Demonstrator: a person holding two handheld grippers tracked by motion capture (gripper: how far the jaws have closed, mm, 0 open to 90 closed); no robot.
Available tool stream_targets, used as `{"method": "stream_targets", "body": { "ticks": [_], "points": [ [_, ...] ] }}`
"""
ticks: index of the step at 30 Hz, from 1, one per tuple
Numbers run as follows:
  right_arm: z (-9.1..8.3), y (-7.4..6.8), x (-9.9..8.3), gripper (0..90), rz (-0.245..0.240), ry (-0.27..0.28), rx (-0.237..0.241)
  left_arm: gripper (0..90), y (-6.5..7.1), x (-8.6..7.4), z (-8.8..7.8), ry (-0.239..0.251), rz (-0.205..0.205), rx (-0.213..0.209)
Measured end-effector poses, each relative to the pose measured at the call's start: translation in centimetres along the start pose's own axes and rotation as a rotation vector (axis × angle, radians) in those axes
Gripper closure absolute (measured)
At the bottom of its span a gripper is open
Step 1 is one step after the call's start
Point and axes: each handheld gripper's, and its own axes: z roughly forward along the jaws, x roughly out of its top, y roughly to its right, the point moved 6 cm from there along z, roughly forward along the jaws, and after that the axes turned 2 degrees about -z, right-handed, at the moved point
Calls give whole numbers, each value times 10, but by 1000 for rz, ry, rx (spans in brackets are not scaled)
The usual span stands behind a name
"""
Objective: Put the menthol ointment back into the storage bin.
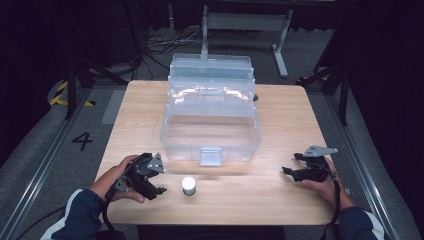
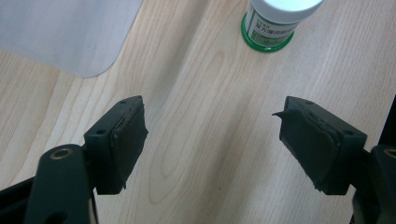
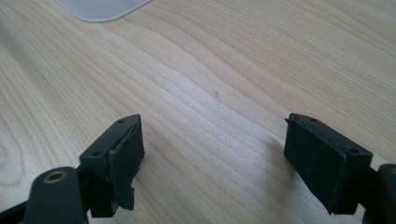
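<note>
In front of you a clear plastic toolbox (image 1: 210, 117) stands open at the middle of the wooden table, its tiered trays folded back toward the far edge, its latch facing you. A small white-capped jar (image 1: 188, 185) with a green base stands upright just before it, nearer your left hand.

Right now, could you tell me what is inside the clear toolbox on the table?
The bottom compartment of the clear toolbox looks empty; wood shows through it. The raised tiers behind are hard to read through the glare.

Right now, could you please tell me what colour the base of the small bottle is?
Green, below a white bottle; the left gripper view shows it best.
</note>
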Motion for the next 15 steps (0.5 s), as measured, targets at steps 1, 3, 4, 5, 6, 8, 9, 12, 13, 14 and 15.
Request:
{"method": "stream_targets", "body": {
  "ticks": [1,3,4,5,6,8,9,12,13,14,15],
  "points": [
    [0,0,0,202,0,0,0,236,1,2,1,-9,10,-5],
    [0,0,0,202,-1,0,1,236,4,6,4,-14,20,-16],
    [0,0,0,202,-1,0,1,235,5,8,5,-20,32,-17],
    [0,0,0,202,-1,0,1,235,6,10,6,-21,30,-25],
    [0,0,0,202,0,0,2,235,6,13,8,-21,31,-32],
    [0,0,0,203,-1,0,4,235,7,17,10,-28,44,-40],
    [0,0,0,204,-1,1,4,235,8,19,11,-34,47,-46],
    [0,0,0,204,-1,0,5,231,9,23,16,-44,59,-62],
    [0,0,0,204,-1,0,5,231,10,26,18,-53,67,-69],
    [0,0,0,204,-1,1,6,227,12,29,21,-70,80,-72],
    [0,0,0,204,-2,0,6,232,13,31,22,-76,91,-63]
  ]
}}
